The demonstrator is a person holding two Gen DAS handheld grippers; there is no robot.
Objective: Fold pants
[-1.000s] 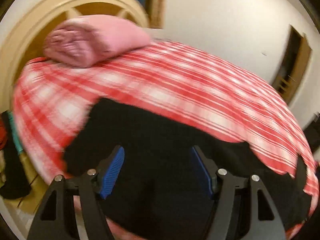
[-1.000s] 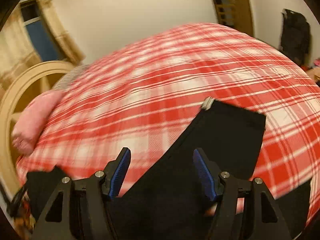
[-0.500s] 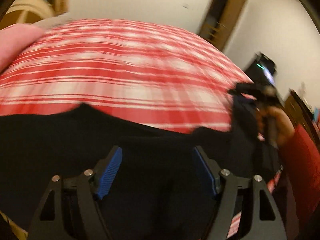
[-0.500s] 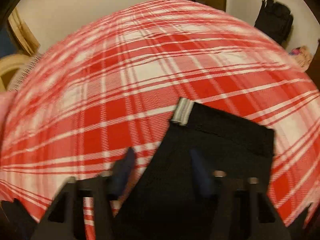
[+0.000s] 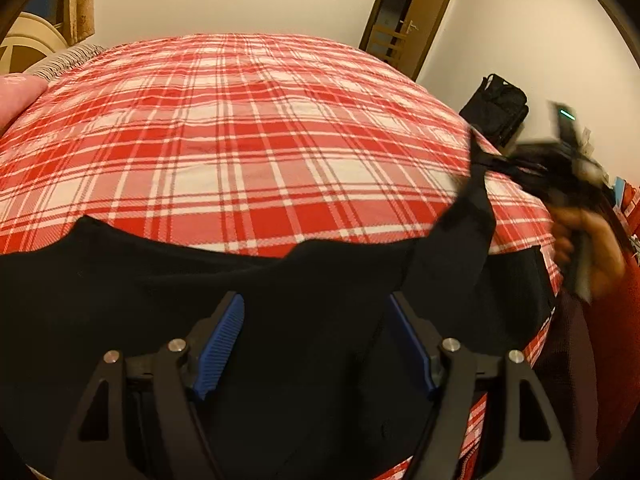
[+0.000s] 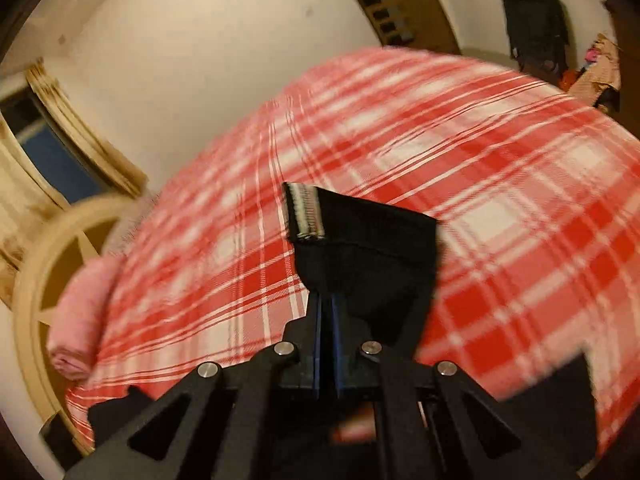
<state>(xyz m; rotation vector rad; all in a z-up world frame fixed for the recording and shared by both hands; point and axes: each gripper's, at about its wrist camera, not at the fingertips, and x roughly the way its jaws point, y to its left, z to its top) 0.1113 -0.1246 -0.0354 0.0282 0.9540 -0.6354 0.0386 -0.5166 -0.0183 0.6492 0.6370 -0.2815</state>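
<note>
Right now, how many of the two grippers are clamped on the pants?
1. The right gripper has its jaws shut on an edge of the black pants, lifting it off the plaid bed. The left gripper hovers over the pants, jaws open.

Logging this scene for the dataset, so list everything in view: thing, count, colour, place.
pants: one, black, on the bed's near edge, one end lifted.
bedspread: one, red and white plaid, covering the bed.
rolled blanket: one, pink, by the headboard.
headboard: one, cream, round, at the bed's end.
door: one, brown, in the far wall.
bag: one, black, beyond the bed.
window: one, dark, cream curtain beside it.
left gripper: one, black with blue pads, open above the pants.
right gripper: one, black, shut on the pants' end.
right hand: one, holding that gripper.
</note>
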